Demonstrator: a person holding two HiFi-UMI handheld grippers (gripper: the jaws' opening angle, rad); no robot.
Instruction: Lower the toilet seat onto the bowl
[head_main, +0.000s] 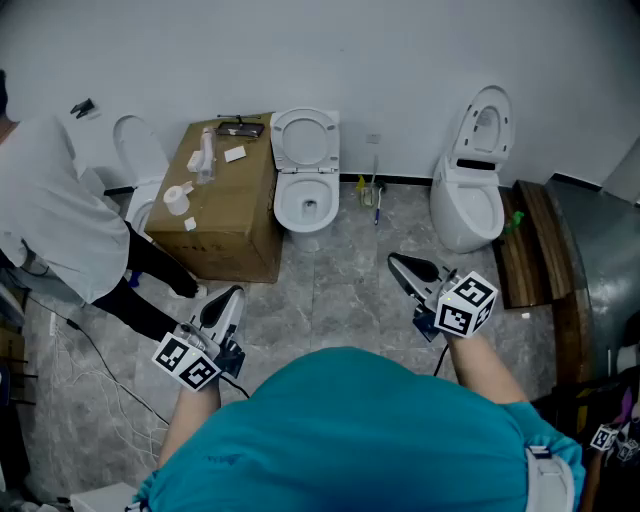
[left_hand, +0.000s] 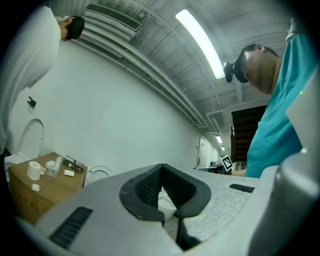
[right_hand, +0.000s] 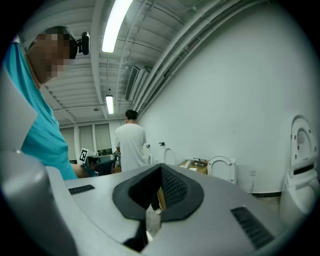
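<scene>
The white toilet (head_main: 304, 205) stands against the far wall, with its seat (head_main: 305, 138) raised upright against the wall. The seat also shows as a white ring in the left gripper view (left_hand: 99, 173) and in the right gripper view (right_hand: 221, 167). My left gripper (head_main: 228, 298) is held low over the grey floor, well short of the toilet and to its left, jaws shut on nothing. My right gripper (head_main: 401, 264) hovers in front and to the right of the bowl, also shut and empty. Both point roughly level toward the wall.
A cardboard box (head_main: 226, 205) with small items on top stands left of the toilet. A second toilet (head_main: 468, 200) with its lid up stands to the right, a third (head_main: 138, 160) at the left. A person in white (head_main: 55, 215) bends at the left. Cables (head_main: 95, 380) lie on the floor.
</scene>
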